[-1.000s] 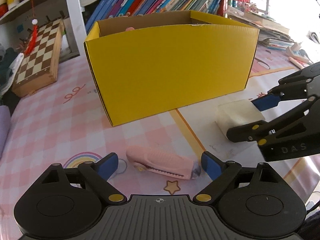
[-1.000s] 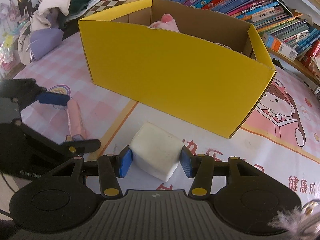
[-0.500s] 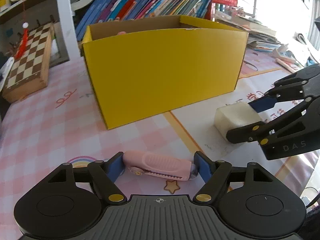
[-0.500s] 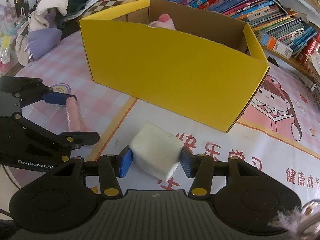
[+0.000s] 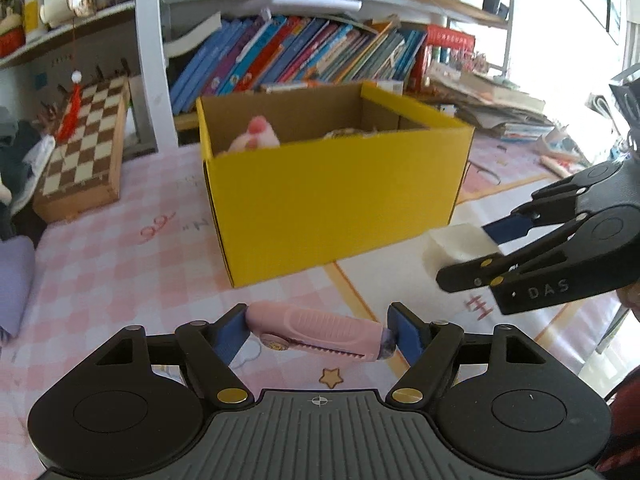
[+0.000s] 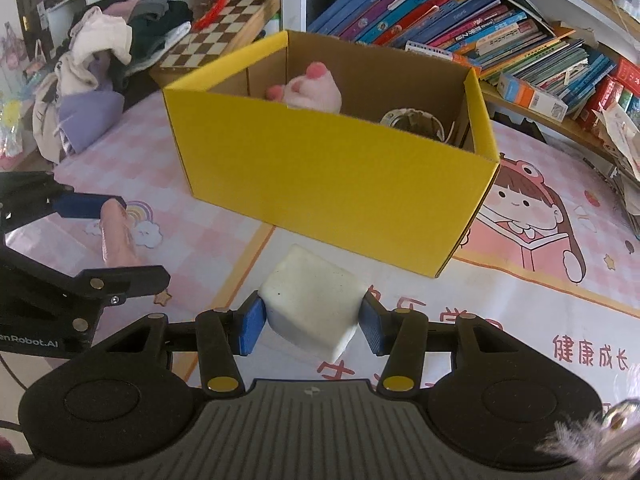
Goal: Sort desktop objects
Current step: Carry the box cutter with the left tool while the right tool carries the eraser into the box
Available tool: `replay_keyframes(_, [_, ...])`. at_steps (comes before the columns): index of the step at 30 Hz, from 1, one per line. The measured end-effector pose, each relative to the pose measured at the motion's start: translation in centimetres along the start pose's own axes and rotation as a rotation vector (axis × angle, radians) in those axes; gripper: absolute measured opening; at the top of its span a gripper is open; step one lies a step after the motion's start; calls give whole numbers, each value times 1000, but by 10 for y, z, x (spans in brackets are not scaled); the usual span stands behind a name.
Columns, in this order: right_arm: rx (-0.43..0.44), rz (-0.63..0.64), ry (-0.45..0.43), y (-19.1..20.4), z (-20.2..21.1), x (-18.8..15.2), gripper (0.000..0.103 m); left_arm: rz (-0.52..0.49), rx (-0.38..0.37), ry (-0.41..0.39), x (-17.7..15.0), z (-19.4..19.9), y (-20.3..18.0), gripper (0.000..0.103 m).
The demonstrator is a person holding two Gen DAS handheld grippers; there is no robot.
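My left gripper (image 5: 318, 334) is shut on a pink utility knife (image 5: 316, 333), held crosswise above the mat; it also shows in the right wrist view (image 6: 116, 236). My right gripper (image 6: 312, 324) is shut on a white foam block (image 6: 312, 304), lifted off the mat; the block also shows in the left wrist view (image 5: 456, 242). The open yellow box (image 5: 332, 196) stands ahead of both, also seen in the right wrist view (image 6: 332, 172). Inside it lie a pink plush toy (image 6: 312, 90) and a tape roll (image 6: 412, 122).
A chessboard box (image 5: 82, 152) lies at the left. A row of books (image 5: 300, 56) lines the shelf behind the box. Clothes (image 6: 108, 52) are piled at the far left. Stacked papers (image 5: 500, 108) sit at the right. A pink patterned mat (image 6: 540, 280) covers the desk.
The left gripper closed on the pink knife and lifted it. Both grippers rose with their objects, so the inside of the yellow box has come into view.
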State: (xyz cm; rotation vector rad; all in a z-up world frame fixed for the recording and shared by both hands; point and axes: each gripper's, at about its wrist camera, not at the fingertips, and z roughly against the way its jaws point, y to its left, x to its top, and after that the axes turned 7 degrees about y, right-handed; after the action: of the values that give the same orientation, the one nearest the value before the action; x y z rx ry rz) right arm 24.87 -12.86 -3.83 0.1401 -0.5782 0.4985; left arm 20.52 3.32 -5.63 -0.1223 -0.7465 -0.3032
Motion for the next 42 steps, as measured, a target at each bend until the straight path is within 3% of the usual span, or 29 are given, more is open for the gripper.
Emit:
replay_keyframes(6, [12,12,-42,0,22,7,47,-17,13,-55,18,20,-2,76])
replay_keyframes(10, [11,14,-118,-7,45,20,47,-7,37,-110,37,34,1,76])
replay_keyframes(17, [-36,23,-272,-41,74,63,47,-35,78,-199,78,47,0,76])
replay_keyframes(21, [-60,56,-299,-59,70,90,47,-72,105,-215,100,40,-6,76])
replay_keyframes(33, [-19,202,-185,-67,1,171,47,-83,170,-106,150,-27,-4,76])
replay_keyframes(42, [4,210,-76,-70,-62,207,47,-55,191,0,161,-72,10,76])
